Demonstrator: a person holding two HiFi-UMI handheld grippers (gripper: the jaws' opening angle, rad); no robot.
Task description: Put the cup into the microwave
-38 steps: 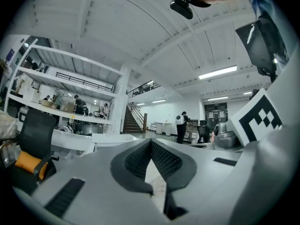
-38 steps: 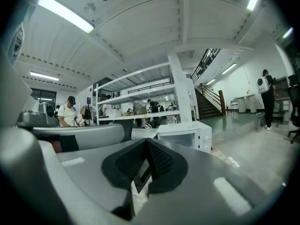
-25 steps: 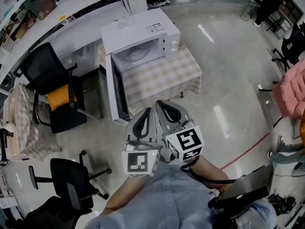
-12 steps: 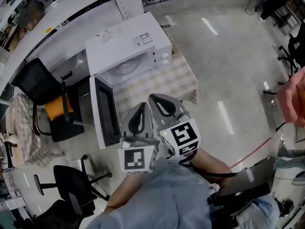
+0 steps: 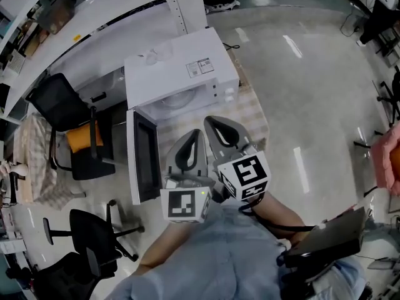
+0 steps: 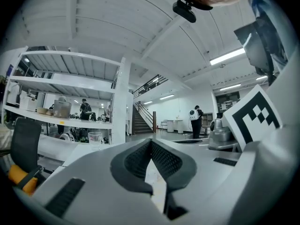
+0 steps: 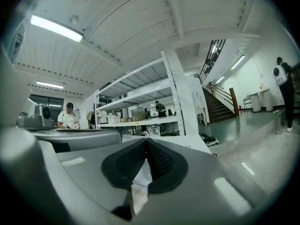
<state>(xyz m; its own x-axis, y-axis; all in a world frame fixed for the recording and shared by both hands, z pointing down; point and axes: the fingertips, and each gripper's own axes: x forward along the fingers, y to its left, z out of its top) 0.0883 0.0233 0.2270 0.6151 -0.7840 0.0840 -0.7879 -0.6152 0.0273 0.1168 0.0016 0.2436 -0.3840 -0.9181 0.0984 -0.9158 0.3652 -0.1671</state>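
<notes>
A clear glass cup (image 5: 150, 56) stands on top of the white microwave (image 5: 181, 74), near its back left. The microwave's door (image 5: 142, 164) hangs wide open to the left and the white cavity (image 5: 178, 103) shows. Both grippers are held side by side in front of the open cavity, level and pointing at it. My left gripper (image 5: 195, 133) is shut with nothing in it, and so is my right gripper (image 5: 211, 120). The cup (image 6: 95, 137) shows small beyond the left gripper (image 6: 151, 142), and the cup (image 7: 154, 131) also stands past the right gripper (image 7: 146, 141).
The microwave rests on a low table with a checked cloth (image 5: 253, 114). A black office chair with an orange cushion (image 5: 81, 139) stands left of the door, another black chair (image 5: 94, 242) nearer me. White shelving (image 5: 94, 11) runs behind. Polished floor (image 5: 312, 74) lies to the right.
Both grippers, still shut and side by side, have come closer to the microwave's open front. The microwave and table now lie nearer under the jaws.
</notes>
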